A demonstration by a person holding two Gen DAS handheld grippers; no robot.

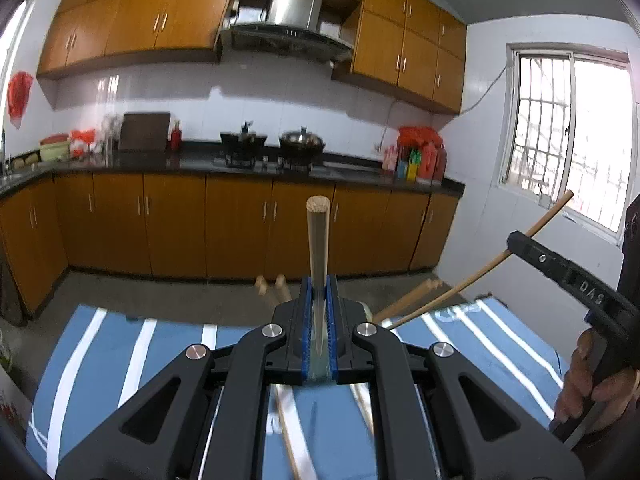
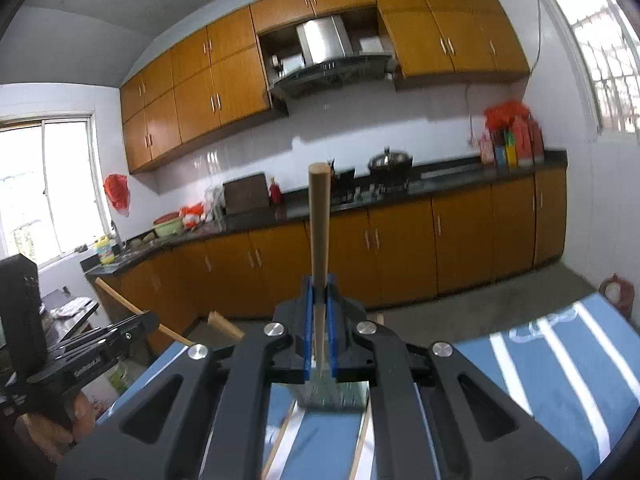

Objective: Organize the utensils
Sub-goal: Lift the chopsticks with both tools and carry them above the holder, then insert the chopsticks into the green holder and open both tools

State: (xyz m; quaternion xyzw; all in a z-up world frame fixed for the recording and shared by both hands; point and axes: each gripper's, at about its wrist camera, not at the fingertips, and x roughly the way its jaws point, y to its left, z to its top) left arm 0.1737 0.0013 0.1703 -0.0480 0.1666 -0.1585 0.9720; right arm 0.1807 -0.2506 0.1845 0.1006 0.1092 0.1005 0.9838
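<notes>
table [image 1: 100,360] before counter [image 1: 192,160] | stove [image 1: 240,152] on counter

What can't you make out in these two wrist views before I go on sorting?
- Left hand-held gripper: the lower end of its round wooden stick is hidden between the blue pads, left wrist view.
- Thin wooden sticks on the blue striped cloth: blurred, covered by the gripper body.
- Right wrist view: motion blur; where utensils go isn't visible.

Ahead of me runs a black stone countertop [image 1: 192,162] over orange wooden cabinets [image 1: 236,224], with a lidded steel wok [image 1: 302,140] on the stove under a steel range hood [image 1: 296,8]. A blue cloth with white stripes [image 1: 168,356] lies below, and a barred window [image 1: 560,128] sits on the white wall.
</notes>
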